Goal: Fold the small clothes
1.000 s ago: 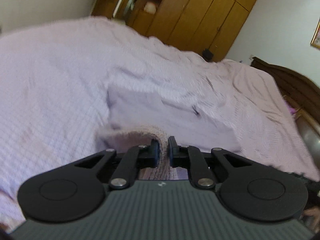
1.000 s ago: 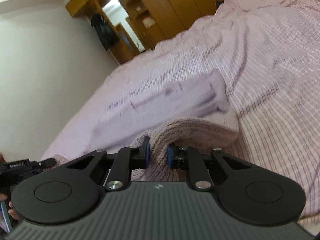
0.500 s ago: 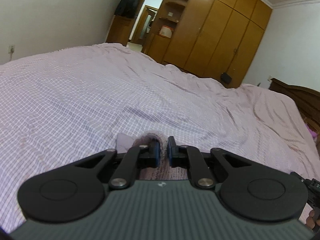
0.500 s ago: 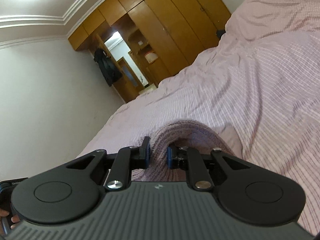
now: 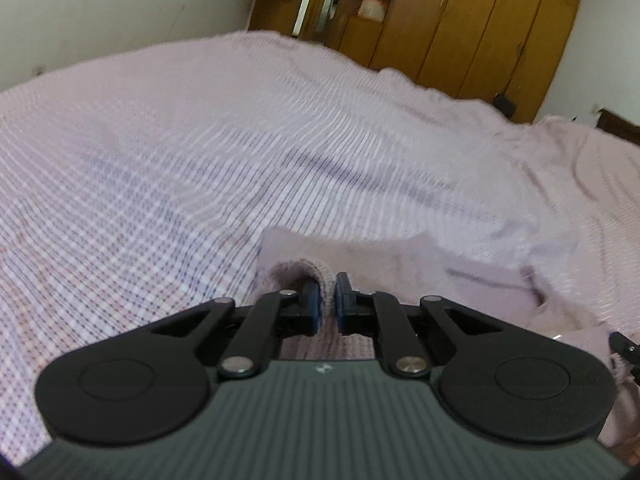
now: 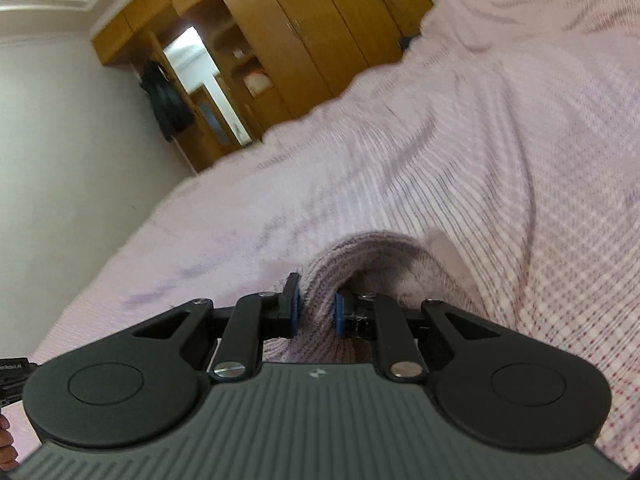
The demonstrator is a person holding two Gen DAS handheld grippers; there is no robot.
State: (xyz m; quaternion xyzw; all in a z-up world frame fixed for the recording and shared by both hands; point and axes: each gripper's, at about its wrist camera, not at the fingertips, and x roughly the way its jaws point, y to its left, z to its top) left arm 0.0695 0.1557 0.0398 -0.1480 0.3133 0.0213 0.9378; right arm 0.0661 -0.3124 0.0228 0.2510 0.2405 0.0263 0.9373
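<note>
Knitted lilac cloth sits between the jaws of both grippers. The left gripper is clenched on a ribbed edge of the garment; the jaws stand close together with only a thin fold of the knit between them. From this grip the garment spreads forward and to the right, and lies low on the bedspread, with a flat corner just beyond the fingertips and a rumpled part further right.

The right gripper is also grasping the garment. Here the jaws stand a little wider, because a thick bunch of the ribbed knit fills the gap and touches both blue pads. The cloth makes a rounded hump over the right finger and falls down behind it to the bedspread.

Around the garment the checked pink bedspread covers the whole bed, with soft wrinkles. Both views are a little blurred. Beyond the bed stands a brown wooden wardrobe, and beside it an open doorway with a dark coat hanging near it. At the lower left edge of the right view some fingertips of the person show.
</note>
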